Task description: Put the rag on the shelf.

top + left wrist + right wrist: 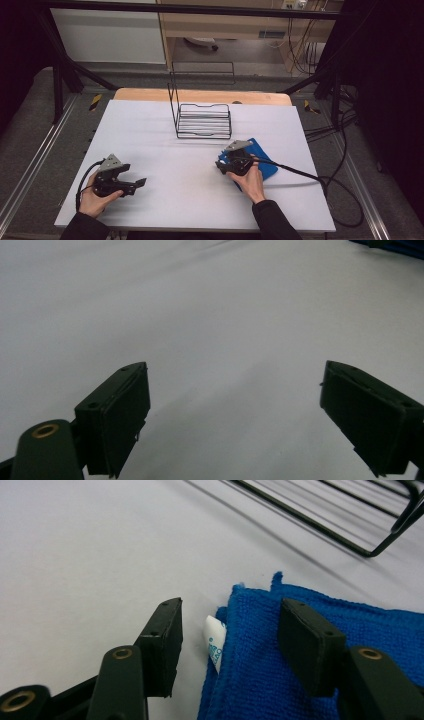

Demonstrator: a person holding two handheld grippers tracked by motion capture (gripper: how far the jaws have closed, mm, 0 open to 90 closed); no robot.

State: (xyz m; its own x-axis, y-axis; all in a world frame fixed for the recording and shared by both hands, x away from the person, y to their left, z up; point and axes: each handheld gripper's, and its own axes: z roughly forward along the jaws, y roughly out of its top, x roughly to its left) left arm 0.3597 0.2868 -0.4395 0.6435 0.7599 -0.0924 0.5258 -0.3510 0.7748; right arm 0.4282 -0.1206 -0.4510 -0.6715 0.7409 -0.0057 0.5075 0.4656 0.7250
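At the table's [150,130] left front, the left gripper [131,184] is held low in the person's left hand [95,199], jaws pointing right across the bare white surface. Its jaws are spread wide with nothing between them, as is seen in the left gripper view [235,405].

Toward the middle back, a black wire rack [204,121] stands near the far edge, well apart from both grippers.

At right front, a blue cloth [262,160] lies flat on the table, just in front of the rack's right corner. The right gripper [222,165] is held by the right hand [250,181] at the cloth's left edge. In the right gripper view, the jaws [227,640] are parted and straddle that edge: one jaw over bare table, the other over the cloth [310,630], with a small white tag [215,642] between them. Nothing is gripped yet.

The cloth is judged to be soft, light and limp; it would likely sag and fold when lifted. The edge or corner beside the tag seems the best place for a pinch.
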